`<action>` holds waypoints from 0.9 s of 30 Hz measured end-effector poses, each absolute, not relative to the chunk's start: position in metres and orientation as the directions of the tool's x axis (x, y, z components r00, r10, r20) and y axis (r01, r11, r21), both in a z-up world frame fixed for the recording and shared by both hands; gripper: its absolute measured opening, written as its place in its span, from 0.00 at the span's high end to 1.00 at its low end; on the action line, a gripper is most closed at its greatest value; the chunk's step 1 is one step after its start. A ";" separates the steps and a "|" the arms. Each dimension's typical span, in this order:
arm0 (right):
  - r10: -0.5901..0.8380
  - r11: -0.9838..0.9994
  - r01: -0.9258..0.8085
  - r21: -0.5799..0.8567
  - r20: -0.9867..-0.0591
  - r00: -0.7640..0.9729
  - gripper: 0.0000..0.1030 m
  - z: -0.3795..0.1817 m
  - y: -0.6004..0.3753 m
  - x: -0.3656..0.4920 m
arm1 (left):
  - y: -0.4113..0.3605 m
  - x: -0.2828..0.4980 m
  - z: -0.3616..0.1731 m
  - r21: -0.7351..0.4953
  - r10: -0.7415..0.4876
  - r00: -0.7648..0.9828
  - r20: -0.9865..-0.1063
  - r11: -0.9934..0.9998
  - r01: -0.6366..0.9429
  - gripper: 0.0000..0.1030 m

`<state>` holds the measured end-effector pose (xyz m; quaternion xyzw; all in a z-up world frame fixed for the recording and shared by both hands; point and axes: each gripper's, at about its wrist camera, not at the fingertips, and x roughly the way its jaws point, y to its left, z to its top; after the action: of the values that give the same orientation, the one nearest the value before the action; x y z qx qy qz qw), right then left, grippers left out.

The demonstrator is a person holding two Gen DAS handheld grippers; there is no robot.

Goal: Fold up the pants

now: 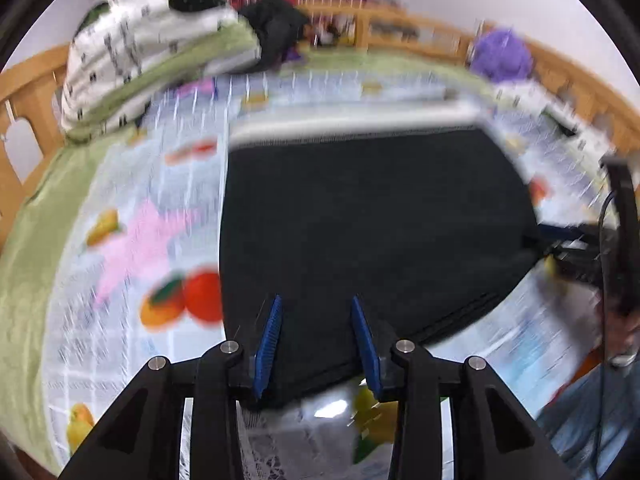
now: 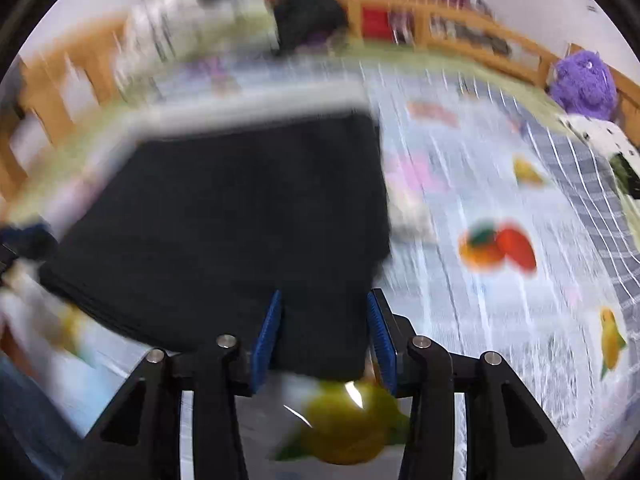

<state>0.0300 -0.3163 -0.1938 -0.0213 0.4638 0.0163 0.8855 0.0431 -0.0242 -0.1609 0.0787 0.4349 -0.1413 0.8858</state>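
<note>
Now the black pants (image 1: 372,232), folded into a block, lie flat on the bed (image 1: 132,208), long axis pointing away toward the white band, while left gripper (image 1: 318,344) and right gripper (image 2: 326,340) stand open over the near edge.

under my grippers is a bed with a wooden rail (image 1: 420,26) round its far side; a fruit-printed sheet (image 1: 132,240) covers it, with a green blanket (image 1: 24,264) along the left edge; the black pants (image 1: 360,220) lie folded flat on the sheet; a rolled white and green quilt (image 1: 152,40) sits at the far left; a dark garment (image 1: 276,28) lies beside it; a purple plush toy (image 2: 584,80) rests by the far right rail; both views are blurred
</note>
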 end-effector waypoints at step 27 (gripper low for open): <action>-0.023 1.000 0.011 -0.021 -0.711 0.703 0.59 -0.153 -0.321 0.193 | -0.050 0.220 -0.144 0.105 -0.063 0.638 -0.767 0.969 0.222 0.55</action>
<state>0.1933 -0.3210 -0.1532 -0.0078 0.3851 -0.0090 0.9228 0.2195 -0.0500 -0.1439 0.0950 0.4178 -0.0793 0.9001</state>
